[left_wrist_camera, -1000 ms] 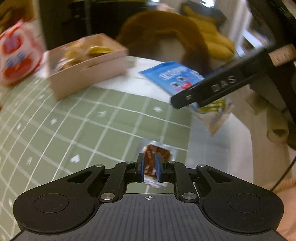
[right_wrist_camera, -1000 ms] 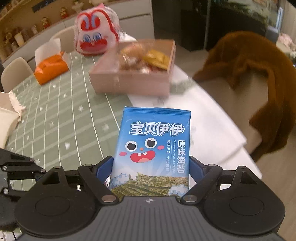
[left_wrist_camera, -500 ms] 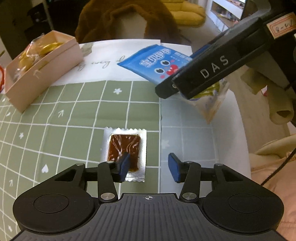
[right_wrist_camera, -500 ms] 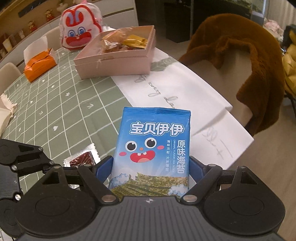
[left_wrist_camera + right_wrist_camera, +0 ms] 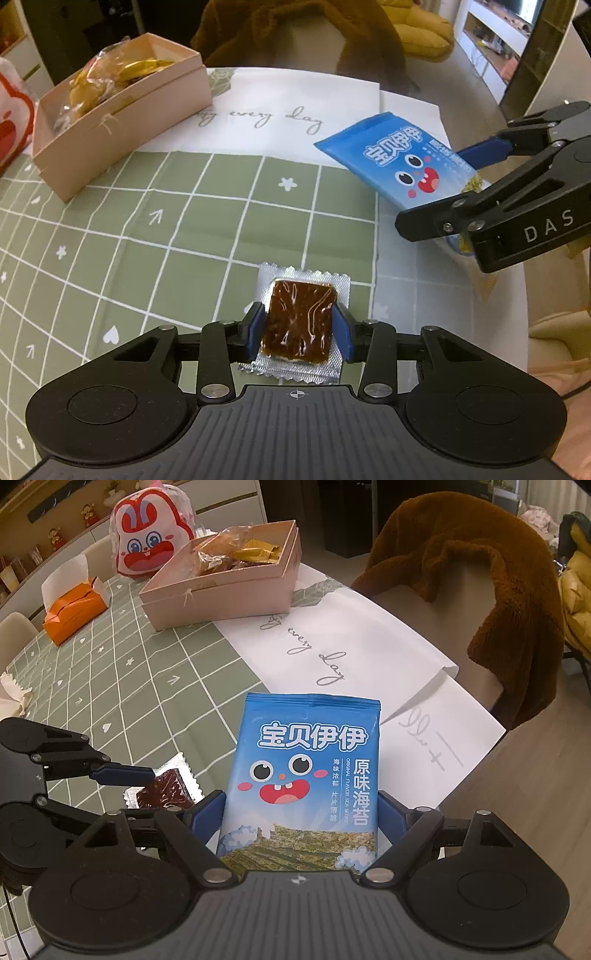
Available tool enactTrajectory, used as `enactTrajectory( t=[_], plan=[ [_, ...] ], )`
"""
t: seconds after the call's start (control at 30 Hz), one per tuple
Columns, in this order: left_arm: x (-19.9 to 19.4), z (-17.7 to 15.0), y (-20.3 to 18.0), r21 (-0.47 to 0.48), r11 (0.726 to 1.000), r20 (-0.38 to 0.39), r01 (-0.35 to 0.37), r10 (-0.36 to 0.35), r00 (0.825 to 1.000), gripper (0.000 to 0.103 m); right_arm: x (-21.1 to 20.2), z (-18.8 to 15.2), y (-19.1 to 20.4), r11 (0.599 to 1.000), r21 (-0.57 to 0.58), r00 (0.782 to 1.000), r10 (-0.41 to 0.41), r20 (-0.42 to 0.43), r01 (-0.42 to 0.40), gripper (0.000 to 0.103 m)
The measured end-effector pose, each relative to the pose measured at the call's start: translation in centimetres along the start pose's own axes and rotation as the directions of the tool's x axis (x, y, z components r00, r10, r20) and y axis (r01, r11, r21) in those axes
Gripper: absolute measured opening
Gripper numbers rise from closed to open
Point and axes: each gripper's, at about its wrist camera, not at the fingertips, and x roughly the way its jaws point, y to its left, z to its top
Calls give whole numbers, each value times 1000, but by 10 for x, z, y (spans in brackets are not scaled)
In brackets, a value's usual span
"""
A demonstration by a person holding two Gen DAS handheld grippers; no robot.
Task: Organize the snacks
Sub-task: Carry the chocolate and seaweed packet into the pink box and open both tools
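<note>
The left gripper (image 5: 298, 334) has its blue pads (image 5: 255, 332) partway apart, just closing in on either flank of a foil-wrapped brown snack (image 5: 297, 325) lying flat on the green checked tablecloth (image 5: 147, 229); whether they press it is unclear. The right gripper (image 5: 301, 821) stands wide, clamping a blue seaweed packet (image 5: 306, 775) upright above the table edge. The pink snack box (image 5: 225, 587) sits well beyond.

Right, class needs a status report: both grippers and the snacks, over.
Left gripper closing around brown snack. Right gripper holds blue seaweed packet. Pink box unobstructed.
</note>
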Motion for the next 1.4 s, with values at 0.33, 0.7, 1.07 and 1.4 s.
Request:
enactTrajectory(
  t=[0.33, 0.7, 1.07, 1.4],
  plan=[
    [-6, -10, -6, -83, 996, 52, -36, 41, 998, 44, -1, 3, 2, 1000, -14, 1000, -1, -1, 1, 85],
    [-37, -9, 20, -258, 965, 126, -45, 80, 989, 43, -7, 16, 7, 999, -55, 1000, 0, 3, 0, 85],
    [-108, 76, 144, -475, 880, 373, 0, 201, 906, 44, -49, 148, 21, 981, -180, 968, 110, 225, -70, 85],
    [-14, 145, 248, -621, 772, 358, 134, 128, 925, 43, 39, 298, 38, 969, 3, 943, 239, 232, -247, 101]
  ],
)
